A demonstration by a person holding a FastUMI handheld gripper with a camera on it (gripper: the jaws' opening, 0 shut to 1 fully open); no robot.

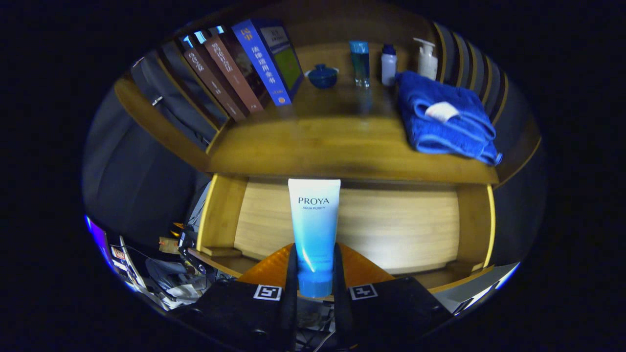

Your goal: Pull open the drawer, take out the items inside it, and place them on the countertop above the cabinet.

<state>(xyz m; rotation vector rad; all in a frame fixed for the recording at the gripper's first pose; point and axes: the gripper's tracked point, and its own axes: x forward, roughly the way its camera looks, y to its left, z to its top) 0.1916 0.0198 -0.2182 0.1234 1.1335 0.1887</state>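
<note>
Above the open drawer (352,225), gripper (315,274) pinching upright white-to-blue tube (314,230), cap down

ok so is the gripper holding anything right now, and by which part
The hand-held gripper is shut on the blue tube, both fingers pressing its lower end near the cap, above the open drawer.

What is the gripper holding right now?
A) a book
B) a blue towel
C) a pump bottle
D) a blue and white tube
D. The gripper is shut on the blue and white tube, both fingers pressing its lower end over the open drawer; the blue towel, the books and the pump bottle sit apart on the countertop beyond.
</note>
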